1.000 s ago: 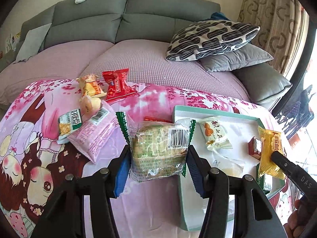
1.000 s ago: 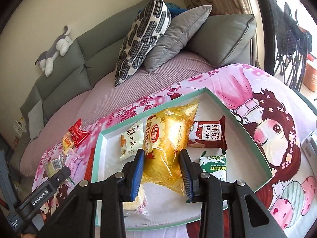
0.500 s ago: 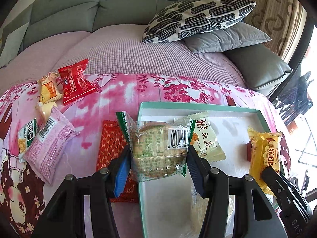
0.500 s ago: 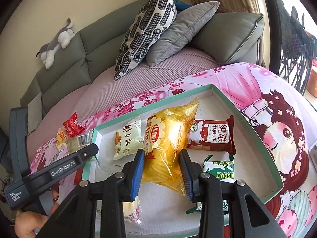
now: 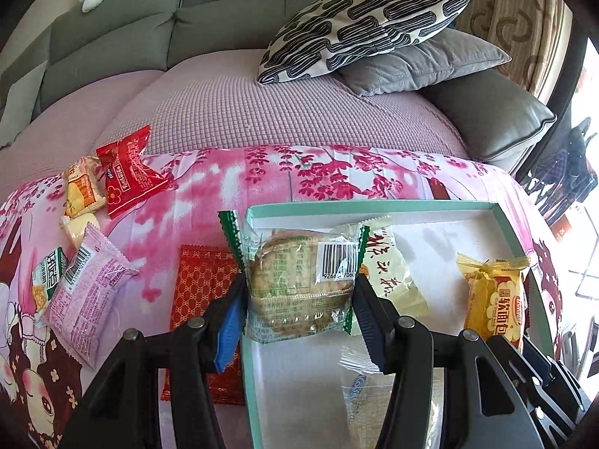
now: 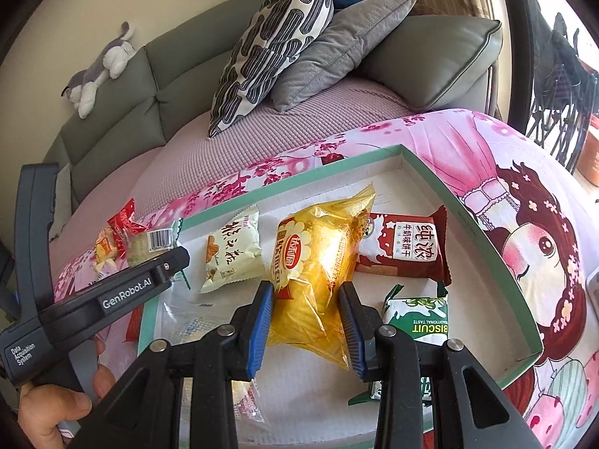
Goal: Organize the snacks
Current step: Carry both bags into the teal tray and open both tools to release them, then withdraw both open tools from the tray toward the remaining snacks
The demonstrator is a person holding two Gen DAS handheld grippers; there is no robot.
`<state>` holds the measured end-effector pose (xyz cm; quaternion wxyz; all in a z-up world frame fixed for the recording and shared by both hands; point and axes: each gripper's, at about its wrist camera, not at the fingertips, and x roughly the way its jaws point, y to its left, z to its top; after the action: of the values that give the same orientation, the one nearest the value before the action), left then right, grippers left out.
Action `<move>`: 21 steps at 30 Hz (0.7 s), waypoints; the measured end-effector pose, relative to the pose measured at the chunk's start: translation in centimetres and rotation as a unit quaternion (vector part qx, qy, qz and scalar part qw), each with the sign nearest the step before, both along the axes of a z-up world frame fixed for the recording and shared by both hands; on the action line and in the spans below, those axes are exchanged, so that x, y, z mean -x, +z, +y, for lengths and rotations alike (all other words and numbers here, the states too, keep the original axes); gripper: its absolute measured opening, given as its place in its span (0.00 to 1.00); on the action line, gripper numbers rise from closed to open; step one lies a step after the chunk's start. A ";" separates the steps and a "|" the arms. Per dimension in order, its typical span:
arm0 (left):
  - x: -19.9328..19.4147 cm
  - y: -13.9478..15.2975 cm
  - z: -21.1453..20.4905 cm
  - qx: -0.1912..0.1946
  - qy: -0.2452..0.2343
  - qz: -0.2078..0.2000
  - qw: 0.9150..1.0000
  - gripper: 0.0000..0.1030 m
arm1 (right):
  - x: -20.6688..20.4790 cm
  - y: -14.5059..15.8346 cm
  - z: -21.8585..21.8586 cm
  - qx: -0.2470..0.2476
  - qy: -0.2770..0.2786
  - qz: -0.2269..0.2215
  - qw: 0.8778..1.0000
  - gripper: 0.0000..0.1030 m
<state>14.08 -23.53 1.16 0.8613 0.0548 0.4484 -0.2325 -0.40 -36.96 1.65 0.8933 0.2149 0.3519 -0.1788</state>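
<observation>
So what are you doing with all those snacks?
A person is sorting snacks into a green-rimmed tray on a pink blanket. The left hand-held gripper holds a clear cake packet over the tray's edge. The right hand-held gripper holds a yellow bread packet. More snacks lie loose on the blanket.

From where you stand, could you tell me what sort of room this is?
Most likely a home living room: a grey sofa with cushions, a plush toy on its back, and a curtain beside it.
</observation>
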 end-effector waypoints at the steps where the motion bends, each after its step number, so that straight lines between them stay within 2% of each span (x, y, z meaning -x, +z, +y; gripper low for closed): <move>1: 0.0 -0.1 -0.2 -0.001 -0.003 0.002 1.000 0.55 | -0.1 0.0 0.0 0.000 0.000 0.001 1.000 0.37; 8: 0.5 -0.4 -1.0 -0.010 -0.007 0.010 1.000 0.57 | -0.2 -0.1 0.0 -0.002 0.003 0.004 1.000 0.37; 11: 0.7 0.0 -0.7 -0.008 -0.004 0.012 1.000 0.64 | -0.2 -0.2 -0.1 -0.005 0.000 0.005 1.000 0.38; 14: 1.1 0.4 -0.2 -0.008 -0.001 0.008 1.000 0.66 | -0.2 -0.3 -0.2 -0.007 -0.003 0.010 1.000 0.54; 17: 1.7 1.0 0.6 -0.011 0.004 0.002 1.000 0.74 | -0.1 -0.1 0.0 -0.002 -0.003 0.013 1.000 0.57; 21: 2.6 1.5 2.2 -0.016 0.017 -0.003 1.000 0.77 | 0.0 0.3 0.8 0.021 0.001 0.026 0.999 0.82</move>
<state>11.52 -21.29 2.70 0.8656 0.0617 0.4505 -0.2099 -0.36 -36.11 1.96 0.8883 0.1906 0.3717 -0.1910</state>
